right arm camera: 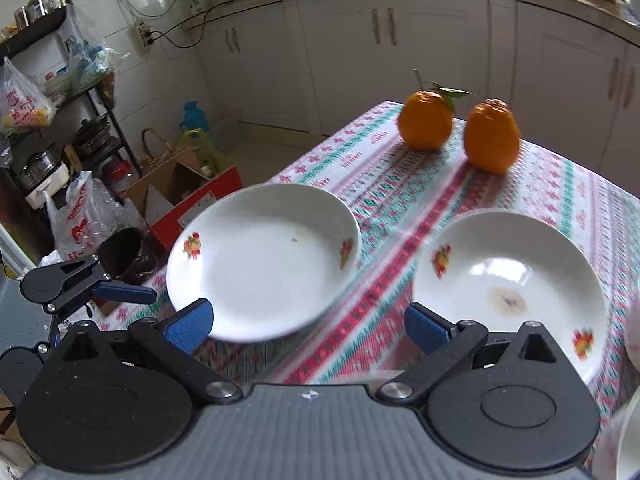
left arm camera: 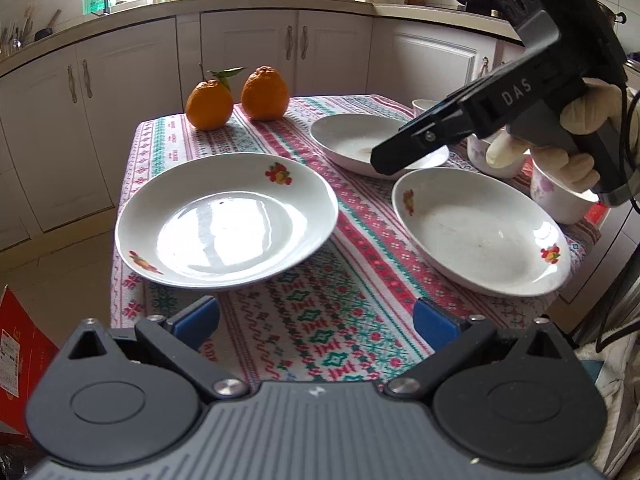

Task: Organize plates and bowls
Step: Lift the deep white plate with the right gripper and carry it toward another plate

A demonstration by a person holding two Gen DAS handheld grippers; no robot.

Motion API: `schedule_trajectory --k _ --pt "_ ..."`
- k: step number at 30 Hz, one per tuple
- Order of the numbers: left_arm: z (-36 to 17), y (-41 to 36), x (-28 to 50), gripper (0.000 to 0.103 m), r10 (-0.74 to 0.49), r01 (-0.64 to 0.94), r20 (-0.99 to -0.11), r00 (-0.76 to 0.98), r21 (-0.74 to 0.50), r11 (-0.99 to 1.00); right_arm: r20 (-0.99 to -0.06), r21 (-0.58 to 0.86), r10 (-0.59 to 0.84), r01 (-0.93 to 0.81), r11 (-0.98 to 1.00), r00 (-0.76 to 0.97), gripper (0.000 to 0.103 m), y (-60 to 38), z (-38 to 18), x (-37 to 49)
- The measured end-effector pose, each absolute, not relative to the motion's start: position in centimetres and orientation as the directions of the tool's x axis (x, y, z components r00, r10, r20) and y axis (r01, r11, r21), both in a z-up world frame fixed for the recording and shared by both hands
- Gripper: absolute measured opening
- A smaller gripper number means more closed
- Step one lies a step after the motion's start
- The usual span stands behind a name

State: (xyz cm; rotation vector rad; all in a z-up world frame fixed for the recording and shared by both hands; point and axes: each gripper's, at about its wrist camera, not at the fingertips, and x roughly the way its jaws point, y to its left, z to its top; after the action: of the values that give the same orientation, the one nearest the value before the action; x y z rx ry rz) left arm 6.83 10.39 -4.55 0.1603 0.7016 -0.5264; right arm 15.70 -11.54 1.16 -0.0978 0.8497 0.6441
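Note:
Three white plates with fruit prints lie on the patterned tablecloth. One plate (left arm camera: pixel 226 220) (right arm camera: pixel 264 260) overhangs the table's left edge. A second plate (left arm camera: pixel 480 232) lies near right, and a stained third plate (left arm camera: pixel 360 140) (right arm camera: pixel 508 280) lies farther back. Floral bowls (left arm camera: pixel 560 196) stand at the right edge, partly hidden by a gloved hand. My left gripper (left arm camera: pixel 316 318) (right arm camera: pixel 120 294) is open over the cloth, short of the plates, with nothing between its fingers. My right gripper (right arm camera: pixel 310 326) (left arm camera: pixel 388 160) is open and empty, hovering above the two right-hand plates and pointing toward the left plate.
Two oranges (left arm camera: pixel 236 98) (right arm camera: pixel 460 132) sit at the table's far end. A small cup (left arm camera: pixel 424 106) stands behind the far plate. White kitchen cabinets (left arm camera: pixel 248 48) ring the table. Boxes, bags and a dark bin (right arm camera: pixel 124 256) crowd the floor on the left.

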Motion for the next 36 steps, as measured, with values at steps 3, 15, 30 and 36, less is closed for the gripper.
schedule_trajectory --k 3,15,30,36 --pt "-4.9 8.9 6.3 0.102 -0.428 0.543 -0.655 0.622 -0.032 0.839 -0.727 0.151 0.465 -0.543 0.826 0.505 0.103 -13.2 1.1 13.3" --pt "-6.8 3.1 5.1 0.102 -0.486 0.670 -0.687 0.539 0.000 0.743 -0.745 0.155 0.387 -0.424 0.892 0.543 0.103 -19.6 0.6 9.4" --pt "-7.5 1.0 6.0 0.103 -0.537 0.746 -0.693 0.480 0.001 0.666 -0.785 0.201 0.379 -0.377 0.904 0.491 0.103 -21.9 -1.1 11.2" --pt "-7.4 0.9 6.0 0.102 -0.541 0.750 -0.690 0.480 0.003 0.662 -0.804 0.224 0.385 -0.369 0.902 0.453 0.103 -22.0 -1.9 12.2"
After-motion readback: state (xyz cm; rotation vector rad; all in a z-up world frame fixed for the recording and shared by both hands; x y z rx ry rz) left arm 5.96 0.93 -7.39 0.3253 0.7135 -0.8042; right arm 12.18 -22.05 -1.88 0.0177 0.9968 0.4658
